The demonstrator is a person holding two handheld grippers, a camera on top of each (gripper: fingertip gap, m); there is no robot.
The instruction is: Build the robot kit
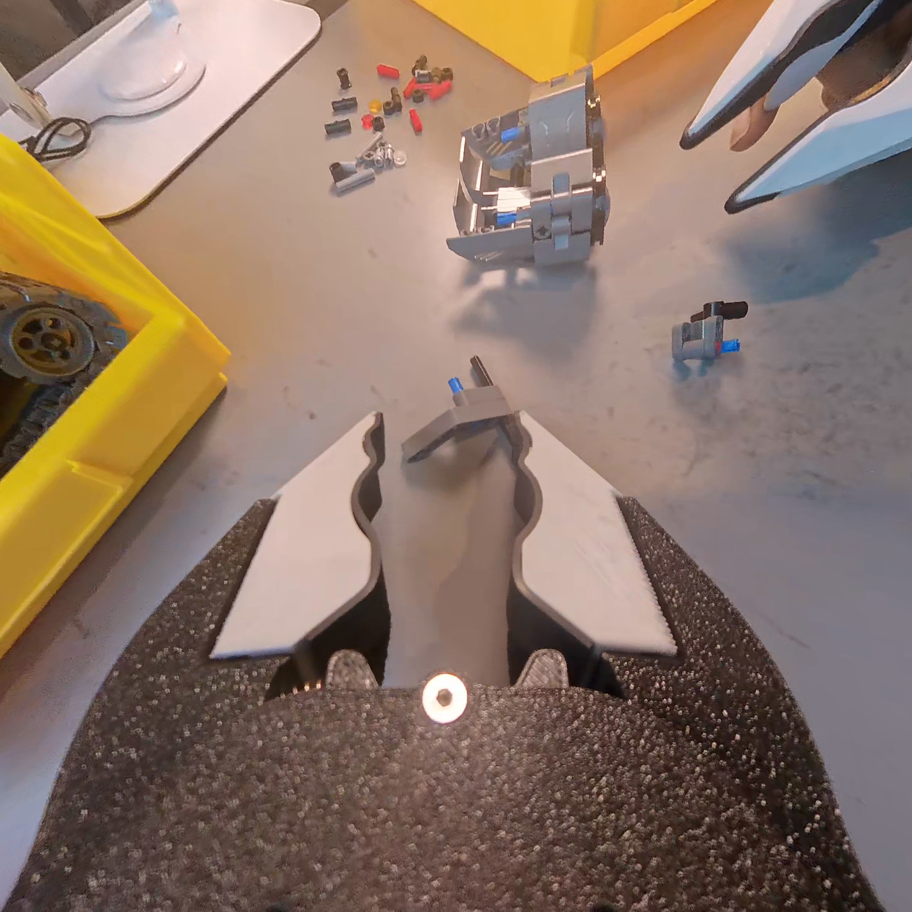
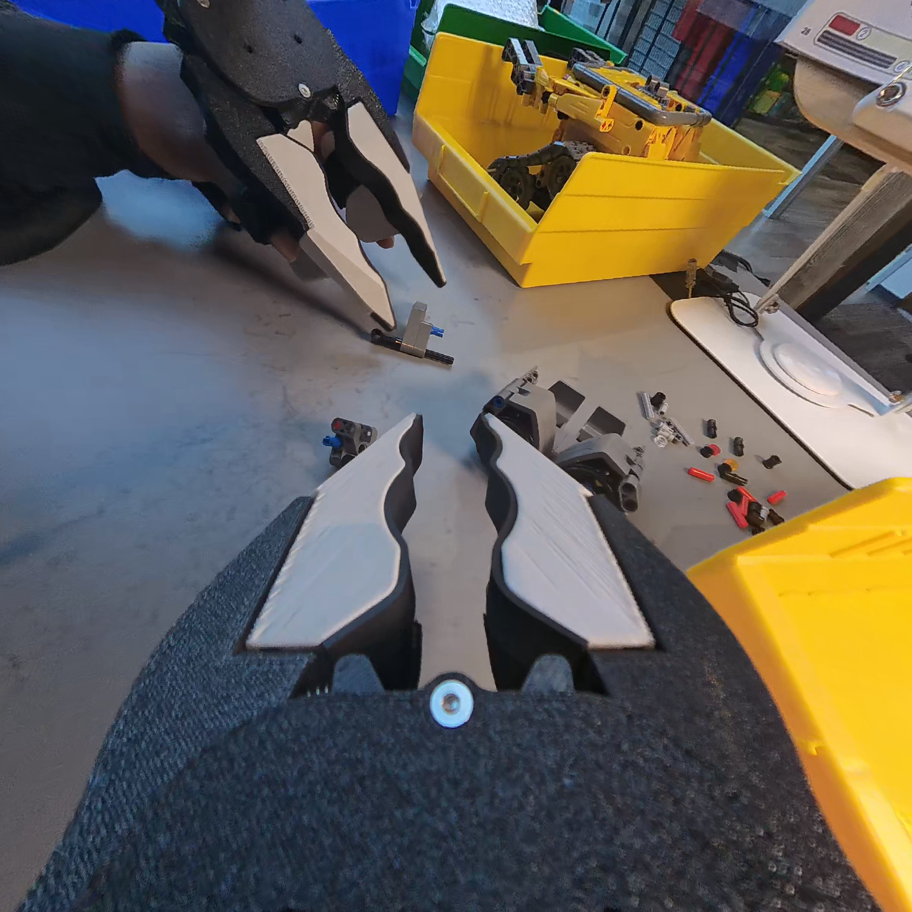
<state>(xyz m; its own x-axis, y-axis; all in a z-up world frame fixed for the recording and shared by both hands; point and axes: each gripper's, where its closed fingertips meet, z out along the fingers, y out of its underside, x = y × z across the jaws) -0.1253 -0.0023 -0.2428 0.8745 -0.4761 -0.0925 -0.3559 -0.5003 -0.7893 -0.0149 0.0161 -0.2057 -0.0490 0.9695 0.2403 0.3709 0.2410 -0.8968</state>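
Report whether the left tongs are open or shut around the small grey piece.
Open. The left tongs show a wide gap between the fingers; the small grey piece lies on the table, touching one finger only.

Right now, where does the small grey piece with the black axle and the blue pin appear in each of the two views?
Left wrist view: the small grey piece lies just below the picture's middle, between the tips of the open left gripper.
Right wrist view: it sits above the middle, beside the tip of the far left gripper.
Shared landmark: the large grey block assembly on the table.
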